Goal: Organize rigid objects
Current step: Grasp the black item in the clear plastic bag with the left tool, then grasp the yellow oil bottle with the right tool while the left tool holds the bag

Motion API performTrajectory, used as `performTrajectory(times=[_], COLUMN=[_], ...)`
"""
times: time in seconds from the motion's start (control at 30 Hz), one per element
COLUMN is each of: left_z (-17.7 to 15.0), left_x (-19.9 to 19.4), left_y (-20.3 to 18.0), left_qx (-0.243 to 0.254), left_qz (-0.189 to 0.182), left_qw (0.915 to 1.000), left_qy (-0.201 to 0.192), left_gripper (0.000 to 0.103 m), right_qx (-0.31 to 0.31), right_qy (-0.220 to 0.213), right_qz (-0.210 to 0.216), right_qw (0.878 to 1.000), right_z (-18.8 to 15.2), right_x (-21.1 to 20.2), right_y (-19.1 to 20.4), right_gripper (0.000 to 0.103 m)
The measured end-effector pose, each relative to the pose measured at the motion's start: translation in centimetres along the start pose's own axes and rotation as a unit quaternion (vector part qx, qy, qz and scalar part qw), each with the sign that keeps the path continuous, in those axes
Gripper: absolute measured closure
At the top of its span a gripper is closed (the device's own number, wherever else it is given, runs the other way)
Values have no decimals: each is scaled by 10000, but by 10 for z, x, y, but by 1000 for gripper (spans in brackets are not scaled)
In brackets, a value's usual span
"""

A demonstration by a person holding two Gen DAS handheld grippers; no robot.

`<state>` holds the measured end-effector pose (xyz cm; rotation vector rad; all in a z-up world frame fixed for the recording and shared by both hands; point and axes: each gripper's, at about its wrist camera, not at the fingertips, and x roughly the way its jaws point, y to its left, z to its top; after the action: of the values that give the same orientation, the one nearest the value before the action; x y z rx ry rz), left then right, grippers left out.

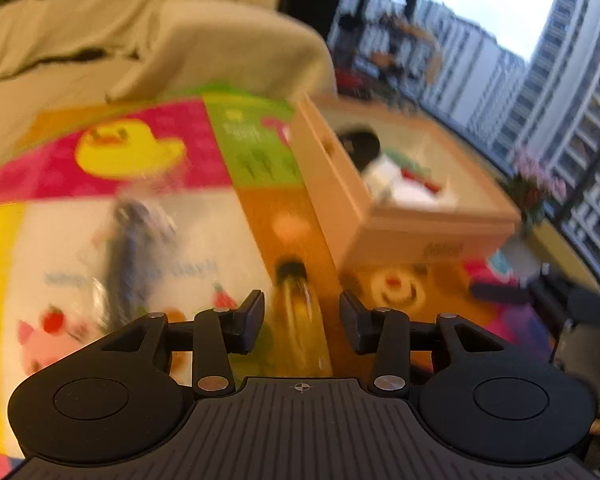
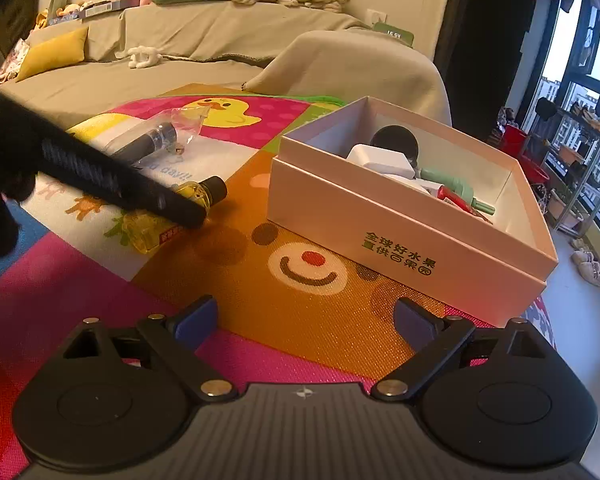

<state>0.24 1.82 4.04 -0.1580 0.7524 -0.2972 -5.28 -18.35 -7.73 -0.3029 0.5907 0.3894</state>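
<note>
Yellow bottle point(image 1: 298, 320) is lying between the left gripper's point(image 1: 300, 312) parted jaws; right gripper's point(image 2: 304, 320) jaws are gaping, holding nothing.

view blurred | left claw point(image 1: 301, 322) open, fingers apart either side of yellow bottle point(image 1: 298, 320) | bottle black-capped, lying on play mat point(image 1: 148, 152), cap pointing away | bagged dark item point(image 1: 134, 248) on mat to the left | box point(image 1: 380, 208) beyond to the right, holding black and white things
</note>
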Motion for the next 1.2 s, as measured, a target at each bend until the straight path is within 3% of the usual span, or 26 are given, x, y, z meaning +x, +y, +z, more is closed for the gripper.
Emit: performTrajectory(times=[0.1, 0.17, 0.27, 0.4, 0.57, 0.67, 1.03, 1.2], left_z=[9, 13, 13, 3, -3, -6, -13, -19], left_x=[-14, -17, -13, -1, 7, 6, 1, -7], left_y=[12, 22, 41, 57, 61, 58, 50, 57], left_qx=[-114, -146, -325, -538, -544, -469, -400, -499], left_qz=[340, 791, 1301, 1463, 1419, 1284, 571, 590], left_qw=[9983, 9948, 9895, 9874, 9882, 9905, 9976, 9970], left_qy=[-464, -618, -533, -258, -177, -152, -13, -57], left_gripper=[58, 58, 58, 58, 58, 70, 76, 76], right_qx=[38, 73, 96, 91, 68, 50, -355, -865], right_qy=[-19, -7, -3, -4, -11, -3, -179, -351], right_qz=[-32, -23, -20, -22, -51, -49, 521, 771], right_qw=[10000, 10000, 10000, 10000, 10000, 10000, 9979, 9926], right_z=[-1, -1, -1, -1, -1, 0, 17, 29], right_x=[1, 2, 2, 2, 2, 2, 2, 10], right_y=[-1, -2, -2, -2, -1, 0, 30, 53], right_gripper=[5, 5, 4, 4, 4, 4, 4, 5])
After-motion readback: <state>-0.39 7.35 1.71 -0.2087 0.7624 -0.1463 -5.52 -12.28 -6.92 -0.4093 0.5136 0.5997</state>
